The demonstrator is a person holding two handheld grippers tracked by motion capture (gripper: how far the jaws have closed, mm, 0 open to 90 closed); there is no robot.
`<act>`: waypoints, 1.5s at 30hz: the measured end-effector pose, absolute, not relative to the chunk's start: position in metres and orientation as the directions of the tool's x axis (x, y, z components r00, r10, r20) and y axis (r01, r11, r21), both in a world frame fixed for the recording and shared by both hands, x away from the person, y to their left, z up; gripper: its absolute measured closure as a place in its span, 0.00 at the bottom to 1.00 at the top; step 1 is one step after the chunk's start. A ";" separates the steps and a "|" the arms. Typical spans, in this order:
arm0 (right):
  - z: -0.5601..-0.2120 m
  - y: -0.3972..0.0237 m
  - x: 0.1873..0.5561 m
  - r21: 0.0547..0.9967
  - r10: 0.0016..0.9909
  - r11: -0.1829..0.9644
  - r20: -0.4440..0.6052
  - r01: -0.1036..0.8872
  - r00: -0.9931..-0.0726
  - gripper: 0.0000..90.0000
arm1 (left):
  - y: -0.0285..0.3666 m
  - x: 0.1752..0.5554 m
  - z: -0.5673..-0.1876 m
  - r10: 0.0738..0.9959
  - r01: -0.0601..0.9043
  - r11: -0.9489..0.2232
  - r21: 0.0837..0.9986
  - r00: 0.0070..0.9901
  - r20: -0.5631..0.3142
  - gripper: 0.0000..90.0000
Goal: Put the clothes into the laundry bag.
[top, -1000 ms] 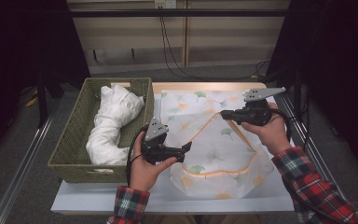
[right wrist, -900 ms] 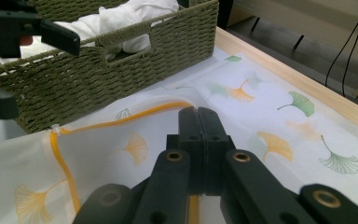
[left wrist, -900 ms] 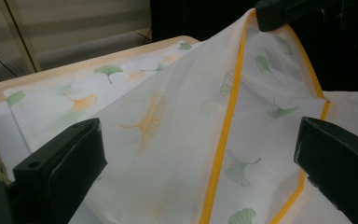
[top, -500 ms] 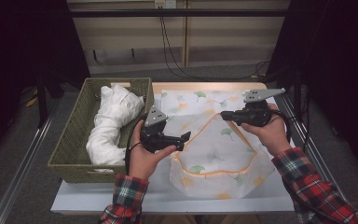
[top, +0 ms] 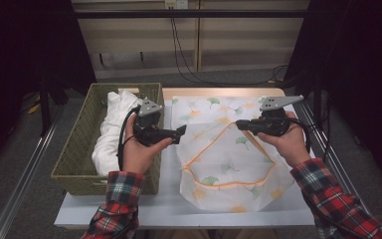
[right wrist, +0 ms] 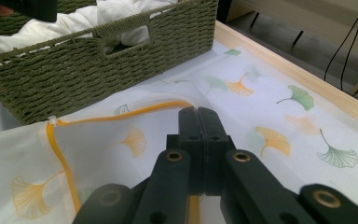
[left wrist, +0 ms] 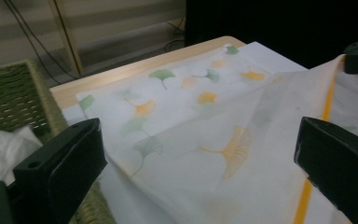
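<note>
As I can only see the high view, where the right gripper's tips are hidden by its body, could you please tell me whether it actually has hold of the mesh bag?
Observer: Yes. In the right gripper view, the right gripper is shut on the orange-trimmed rim of the mesh bag.
Operator: Thank you. Is there anything between the jaws of the left gripper?
Observer: No. In the left gripper view, the left gripper stands wide open with nothing pinched. The bag's leaf-printed fabric lies beyond its jaws.
</note>
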State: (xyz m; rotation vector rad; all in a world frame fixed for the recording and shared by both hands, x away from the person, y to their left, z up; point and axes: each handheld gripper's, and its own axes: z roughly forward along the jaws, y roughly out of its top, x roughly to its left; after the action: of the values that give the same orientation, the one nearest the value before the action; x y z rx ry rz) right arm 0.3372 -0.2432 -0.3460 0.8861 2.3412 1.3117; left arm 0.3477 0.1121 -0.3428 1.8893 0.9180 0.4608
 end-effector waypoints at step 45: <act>-0.353 -0.245 0.339 0.840 0.649 0.396 0.030 0.372 -0.760 1.00 | 0.226 0.402 -0.406 0.931 0.661 -0.336 0.671 0.341 0.130 0.01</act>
State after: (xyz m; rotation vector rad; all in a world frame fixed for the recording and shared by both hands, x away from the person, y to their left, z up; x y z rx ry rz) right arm 0.3389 -0.2446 -0.3533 0.8911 2.3556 1.3004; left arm 0.4024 0.2264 -0.4058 2.0988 1.3889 0.6960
